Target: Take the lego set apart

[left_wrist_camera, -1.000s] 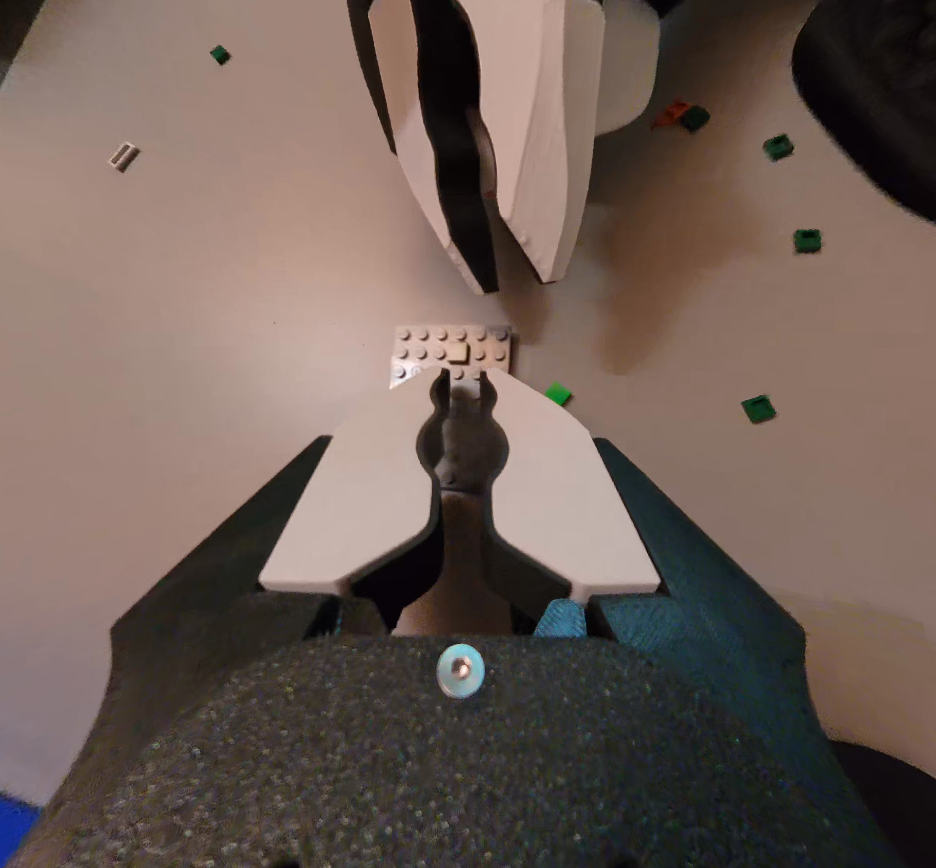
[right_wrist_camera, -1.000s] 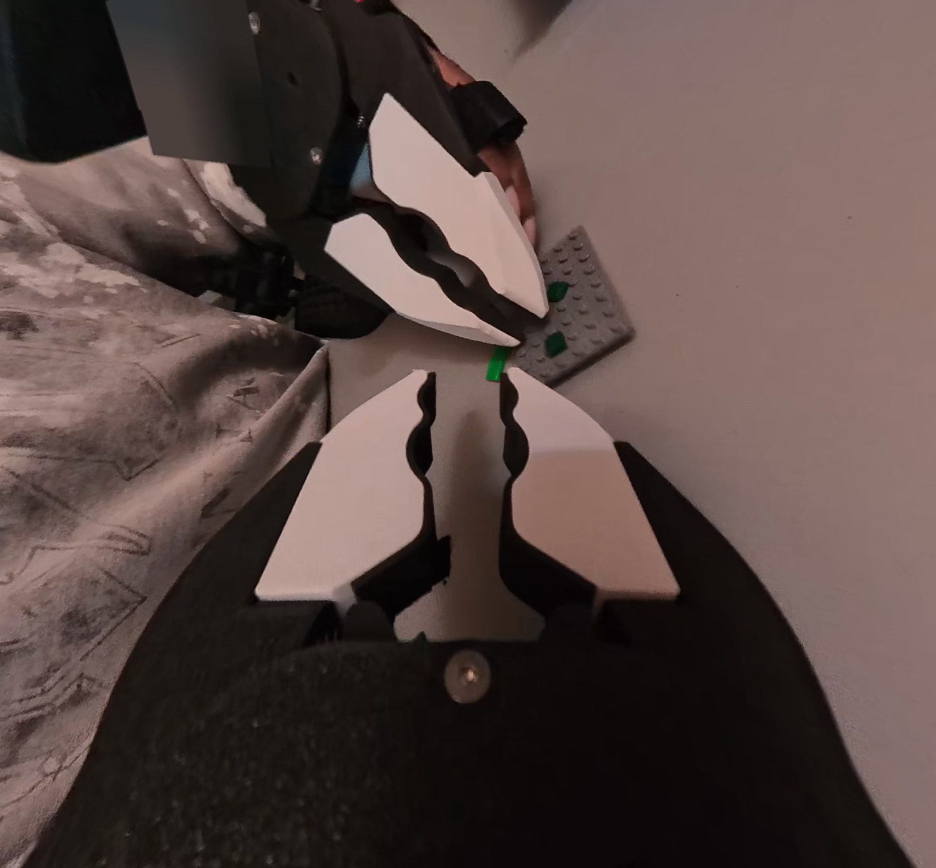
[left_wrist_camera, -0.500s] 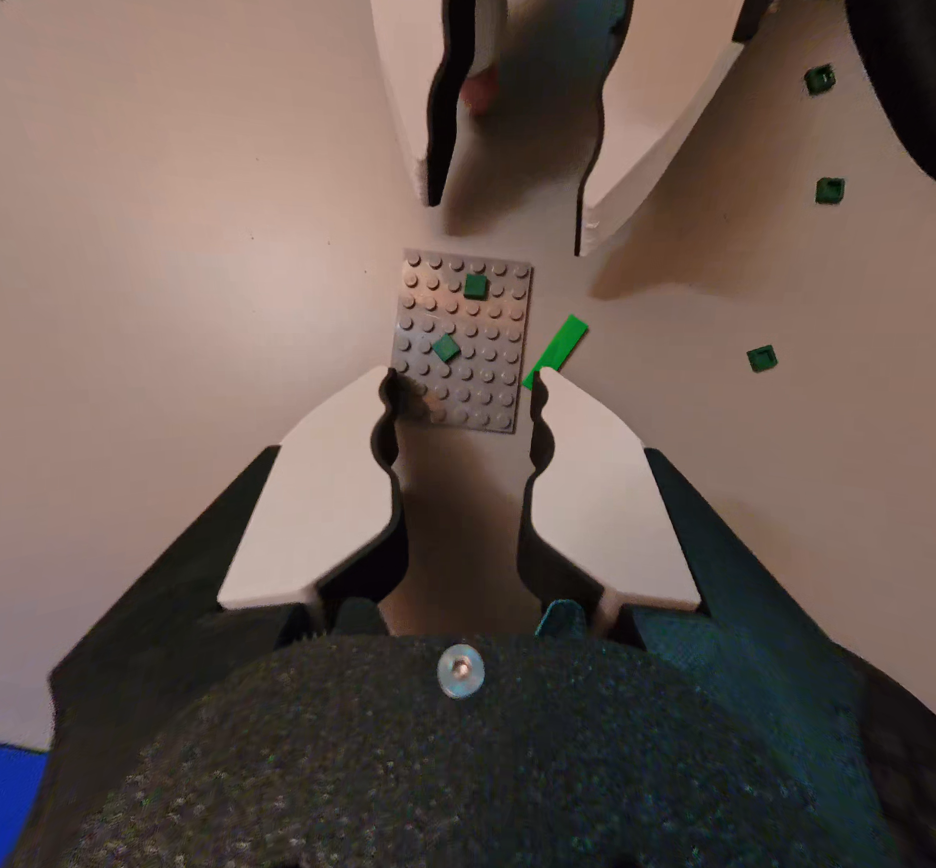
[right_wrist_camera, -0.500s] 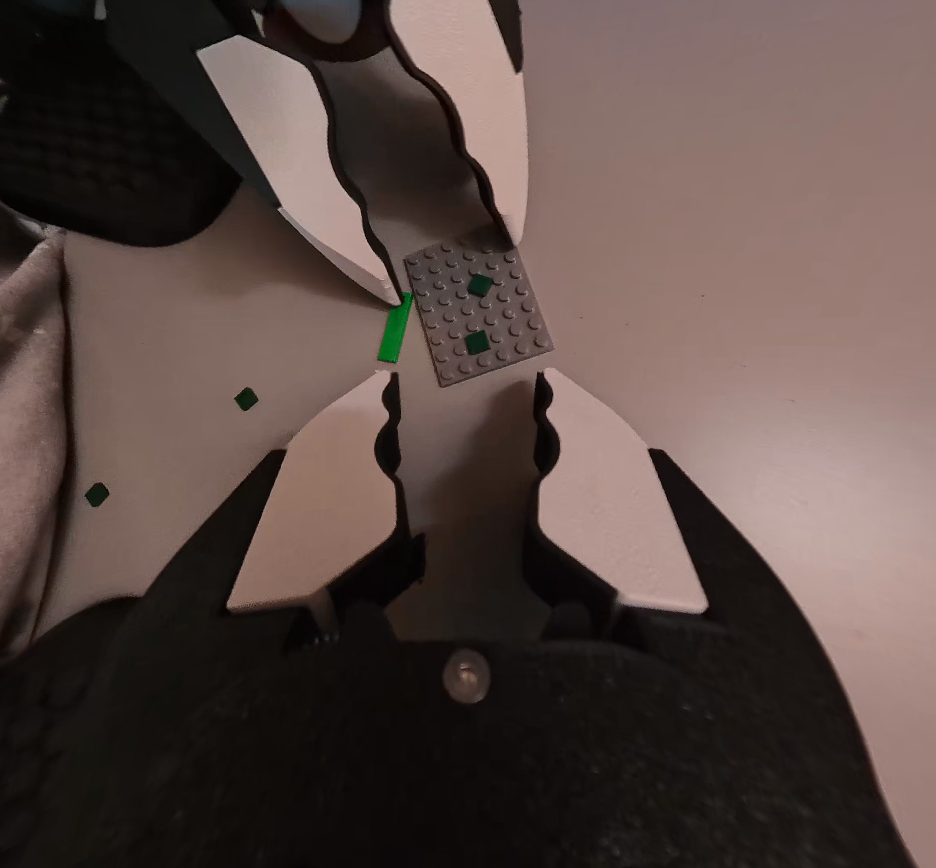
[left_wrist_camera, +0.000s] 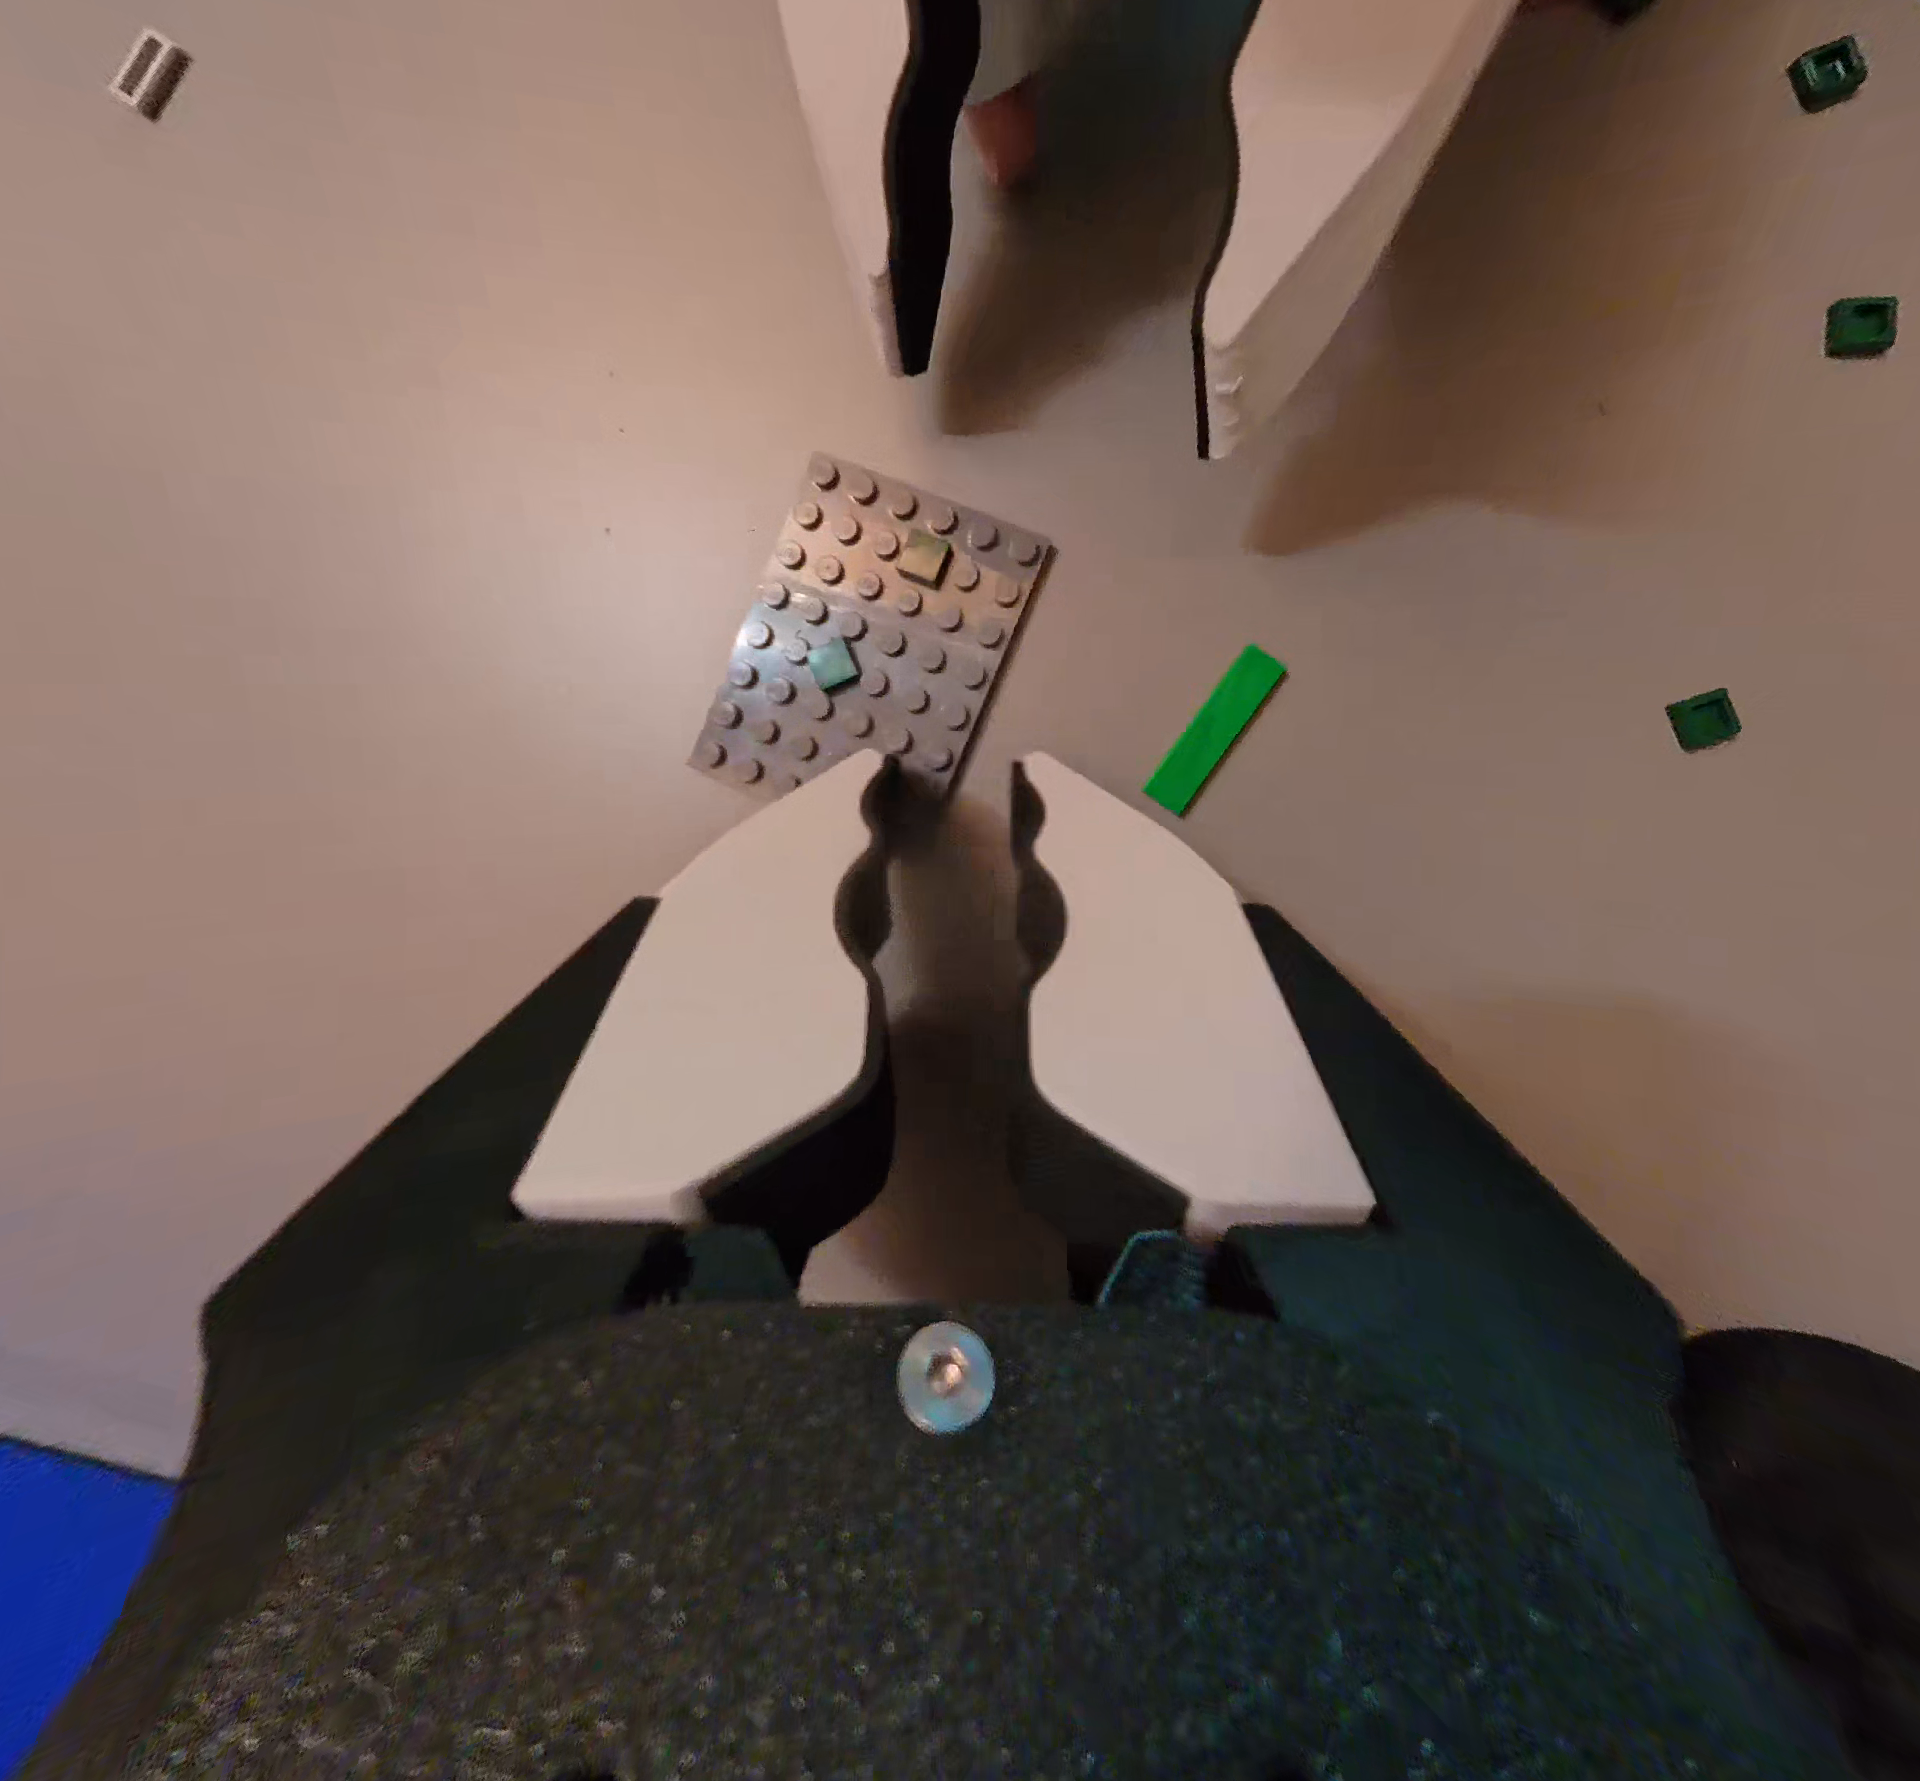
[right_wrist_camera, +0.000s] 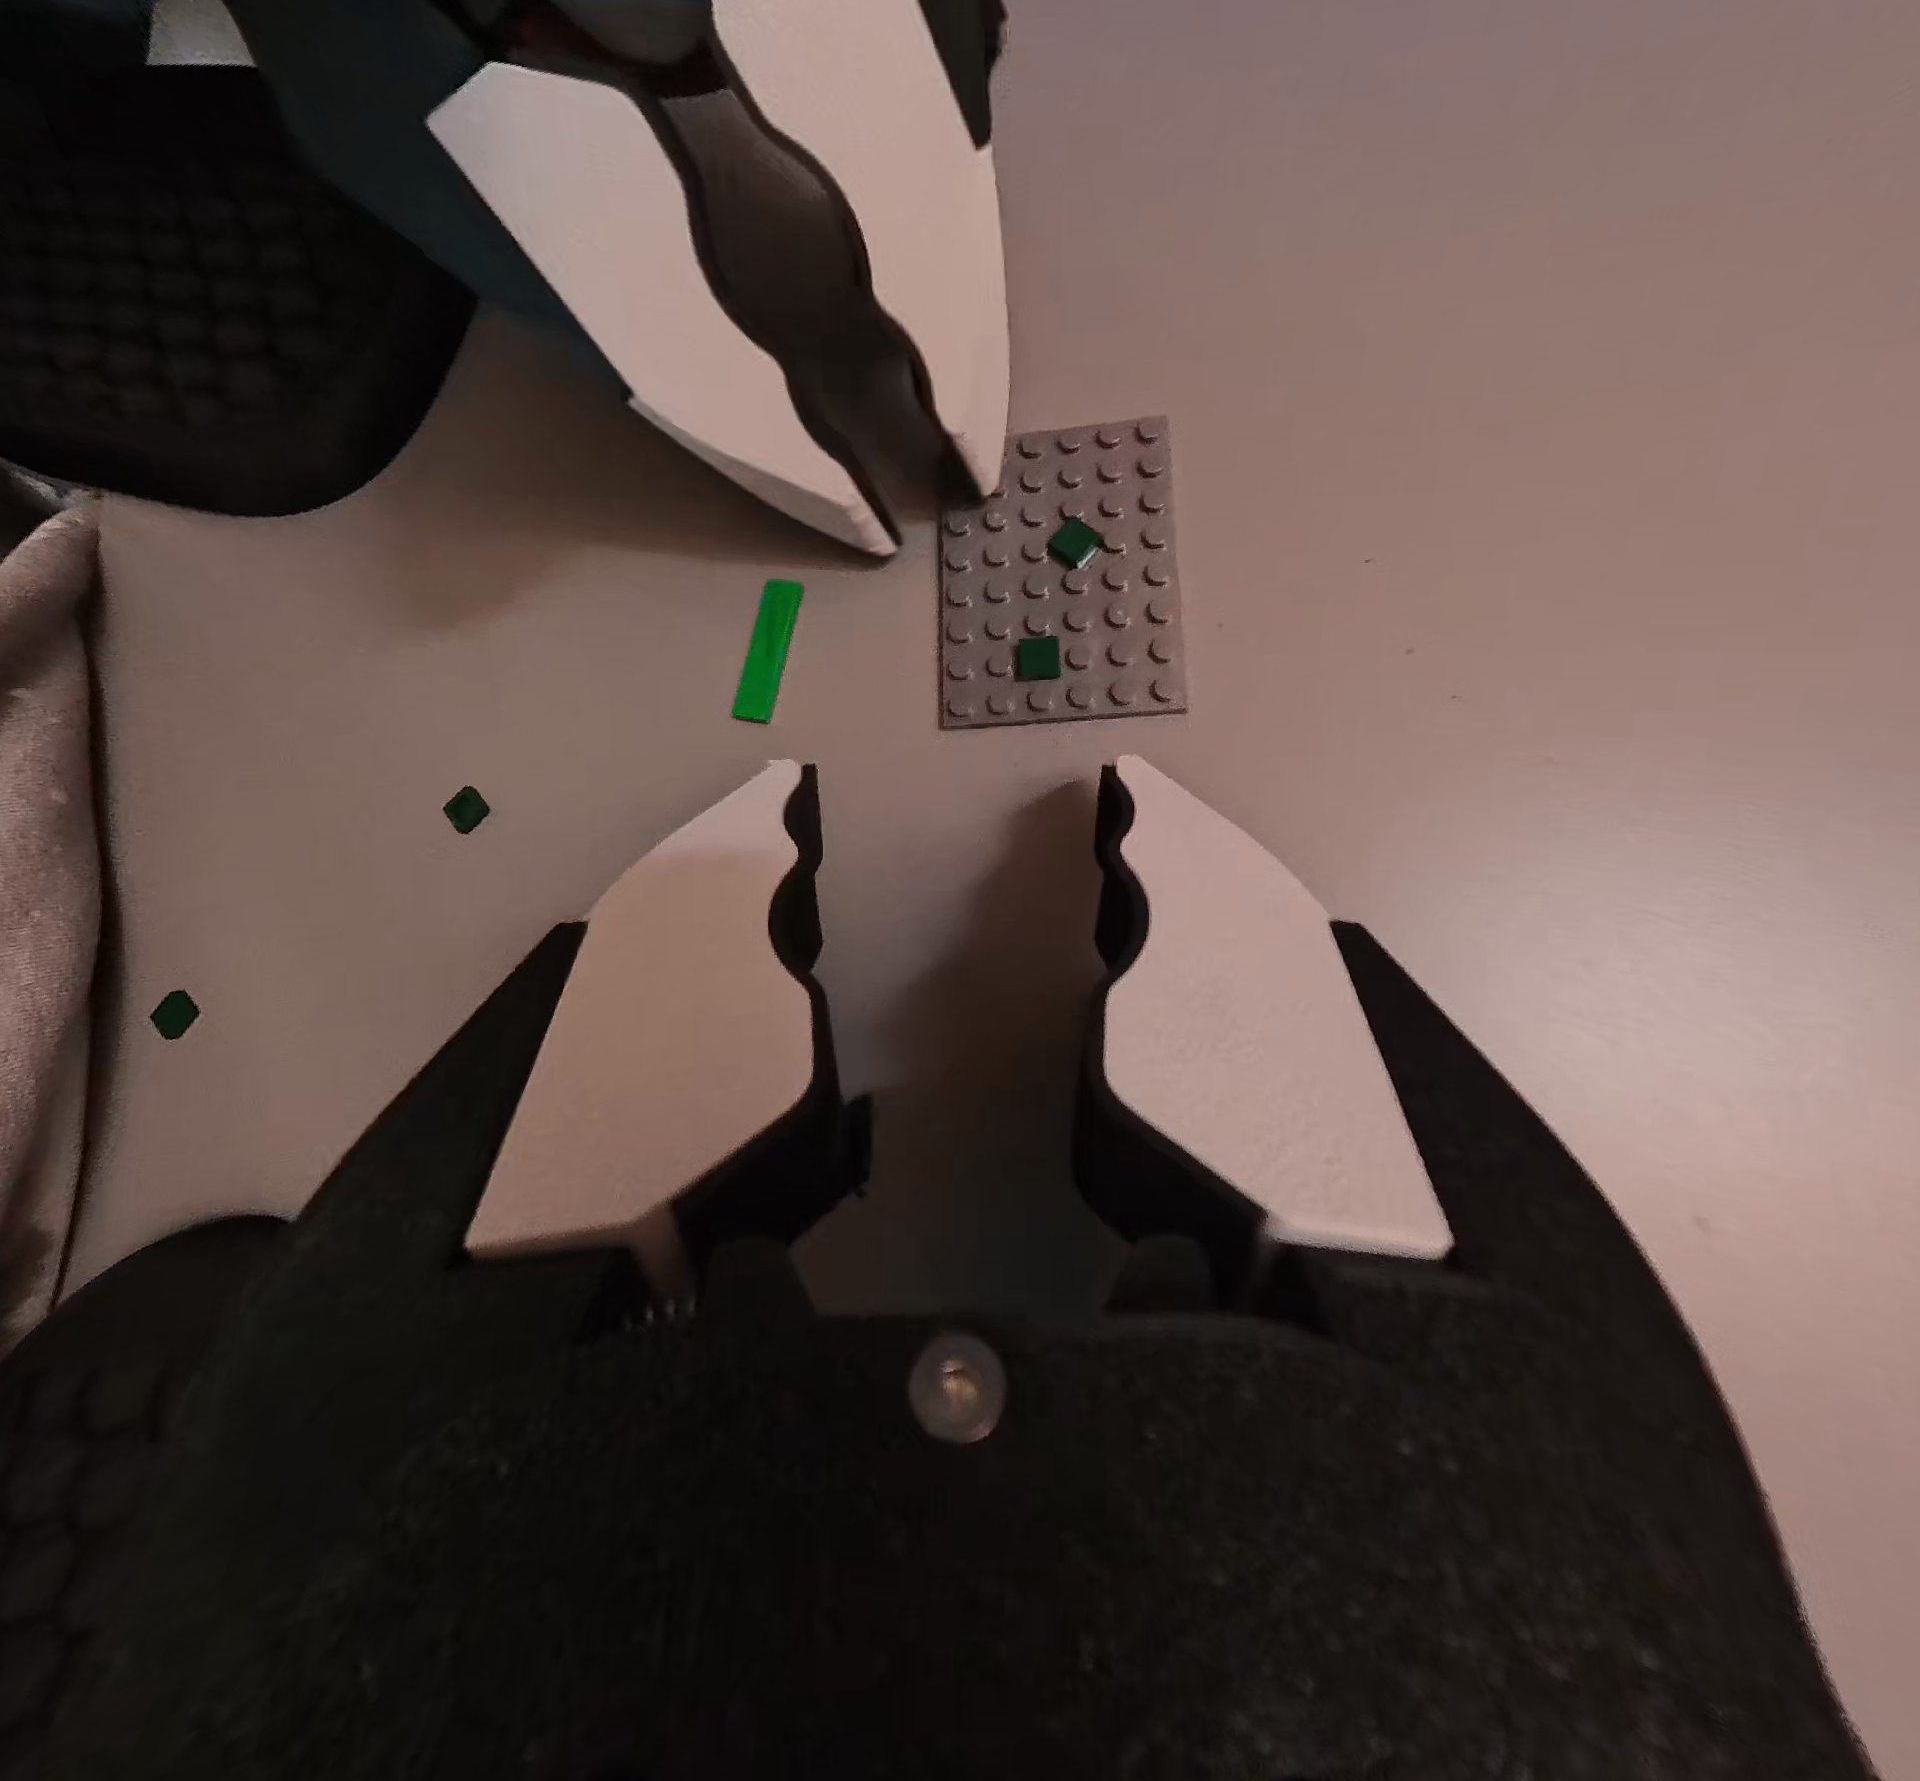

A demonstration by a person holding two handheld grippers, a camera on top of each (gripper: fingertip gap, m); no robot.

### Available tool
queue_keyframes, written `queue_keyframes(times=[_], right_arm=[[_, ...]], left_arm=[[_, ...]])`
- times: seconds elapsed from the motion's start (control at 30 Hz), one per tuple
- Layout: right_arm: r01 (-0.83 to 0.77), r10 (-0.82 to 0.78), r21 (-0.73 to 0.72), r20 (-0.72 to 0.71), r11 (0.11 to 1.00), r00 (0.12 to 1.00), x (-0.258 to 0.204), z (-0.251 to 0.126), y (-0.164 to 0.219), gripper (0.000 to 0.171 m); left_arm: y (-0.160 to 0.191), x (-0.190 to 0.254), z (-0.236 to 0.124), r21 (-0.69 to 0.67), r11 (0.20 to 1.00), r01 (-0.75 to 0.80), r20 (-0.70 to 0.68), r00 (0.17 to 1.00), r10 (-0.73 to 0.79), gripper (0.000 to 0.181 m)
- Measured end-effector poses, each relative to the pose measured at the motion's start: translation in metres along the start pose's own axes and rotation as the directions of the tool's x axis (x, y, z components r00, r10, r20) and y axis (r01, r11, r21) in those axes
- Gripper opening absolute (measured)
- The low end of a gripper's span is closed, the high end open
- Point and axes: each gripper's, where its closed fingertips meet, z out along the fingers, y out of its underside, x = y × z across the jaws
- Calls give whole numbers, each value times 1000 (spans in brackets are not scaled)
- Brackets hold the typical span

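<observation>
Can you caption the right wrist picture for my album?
Open right gripper faces a grey studded plate holding two green tiles.

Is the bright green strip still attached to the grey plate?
No: the bright green strip lies flat on the table, apart from the grey plate.

A flat grey studded plastic baseplate (left_wrist_camera: pixel 878 630) lies tilted on a pale beige tabletop (left_wrist_camera: pixel 364 484) at frame centre, carrying two small square green tiles (left_wrist_camera: pixel 832 666). The left gripper (left_wrist_camera: pixel 945 770), white-fingered with wavy black inner edges, rises from the bottom, its jaws a little apart; its left fingertip (left_wrist_camera: pixel 847 775) seems to touch the plate's near edge. A bright green flat strip (left_wrist_camera: pixel 1214 729) lies right of centre. The right gripper (left_wrist_camera: pixel 1055 412) hangs from the top, jaws wide. Small dark green square pieces (left_wrist_camera: pixel 1702 719) dot the right edge.
</observation>
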Motion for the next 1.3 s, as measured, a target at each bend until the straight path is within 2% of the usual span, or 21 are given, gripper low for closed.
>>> queue_keyframes(times=[0.17,0.27,0.4,0.43,0.6,0.63,0.7,0.8,0.9,0.97,1.1,1.17,1.23,1.3], right_arm=[[14,-14,-5,-2,1000,1000,0,2,-1,51],[17,-17,-6,1,1000,1000,0,2,-1,50],[29,-29,-15,1,999,1000,-1,1,1,49],[32,-32,-15,2,999,999,-1,1,1,49],[-5,5,11,18,1000,1000,3,-1,-2,47],[-16,16,18,17,1000,1000,4,0,-3,47],[-41,40,35,19,999,999,5,-1,-5,47],[-58,57,61,10,996,998,7,-2,-6,49],[-58,59,63,-21,996,998,14,-4,-6,49],[-58,62,58,-59,997,996,22,-6,-6,49],[-93,107,69,-232,993,967,49,-16,-6,51],[-112,120,42,-329,993,937,61,-18,-2,58],[-122,110,-8,-375,993,920,64,-13,2,70],[-122,86,-66,-403,990,911,66,-5,6,72]], left_arm=[[-8,-10,-3,-8,997,-82,-2,997,82,46],[-8,-17,4,-88,983,-159,-55,986,155,59],[-5,-16,11,-162,968,-192,-184,970,162,52],[-5,-18,11,-168,965,-203,-186,967,171,46],[-6,-19,12,-172,961,-216,-187,965,183,46],[-7,-19,12,-158,965,-207,-175,968,179,45],[-10,-25,12,-85,980,-180,-91,981,172,0],[-6,-20,11,-9,994,-113,-66,991,113,6],[-2,-28,5,-7,995,-100,16,995,100,14],[-5,-32,1,14,998,-69,21,997,68,21],[-19,-40,-4,61,997,-53,66,997,49,35],[-30,-40,-6,123,992,-30,80,997,21,39],[-40,-39,-7,188,982,-11,92,996,-6,41],[-45,-36,-7,223,975,-4,96,995,-18,42]])
